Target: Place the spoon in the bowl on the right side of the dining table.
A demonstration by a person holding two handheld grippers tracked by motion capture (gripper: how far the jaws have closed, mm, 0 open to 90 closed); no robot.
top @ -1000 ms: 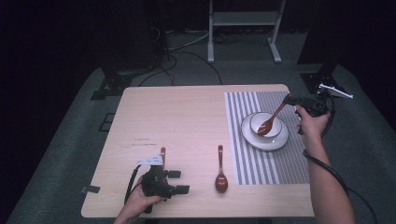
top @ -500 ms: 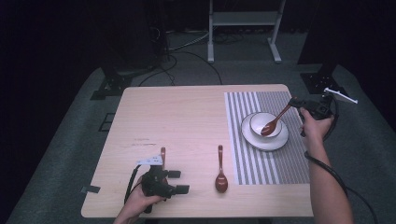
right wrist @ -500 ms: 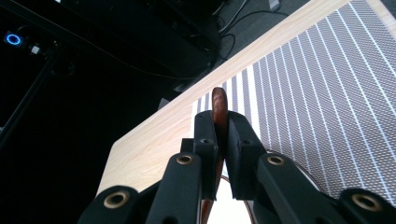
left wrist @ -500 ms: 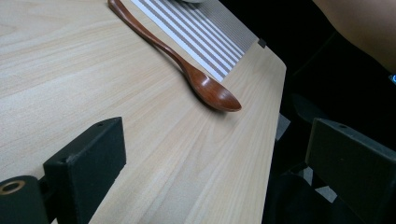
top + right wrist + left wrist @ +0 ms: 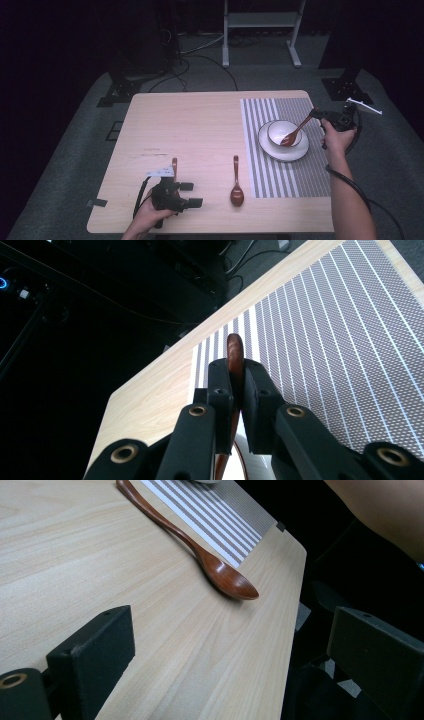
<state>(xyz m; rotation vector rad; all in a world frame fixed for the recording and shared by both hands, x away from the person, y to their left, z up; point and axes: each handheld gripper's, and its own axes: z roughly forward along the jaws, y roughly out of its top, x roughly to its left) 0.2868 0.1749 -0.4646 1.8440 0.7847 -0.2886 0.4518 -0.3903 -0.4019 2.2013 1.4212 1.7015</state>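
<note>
A white bowl [image 5: 280,131] sits on a white plate [image 5: 300,149] on the striped placemat [image 5: 295,175]. My right gripper [image 5: 316,114] [image 5: 236,375] is shut on the handle of a brown wooden spoon [image 5: 294,134] [image 5: 234,347], whose scoop end rests inside the bowl. A second spoon [image 5: 236,184] [image 5: 220,572] lies on the bare wood just left of the placemat. My left gripper [image 5: 192,195] [image 5: 232,625] stands open near the table's front left, empty, its jaws pointing toward that spoon. A third spoon [image 5: 174,165] lies just behind the left gripper, partly hidden by it.
The light wooden table [image 5: 190,125] has bare room across its left and middle. A small white label [image 5: 159,171] lies by the left gripper. Beyond the table stand a white frame [image 5: 260,30], dark stands and cables on the grey floor.
My right gripper has shifted a little to the right and toward the near side with the spoon, whose scoop end has settled slightly lower in the bowl. The left gripper has not moved.
</note>
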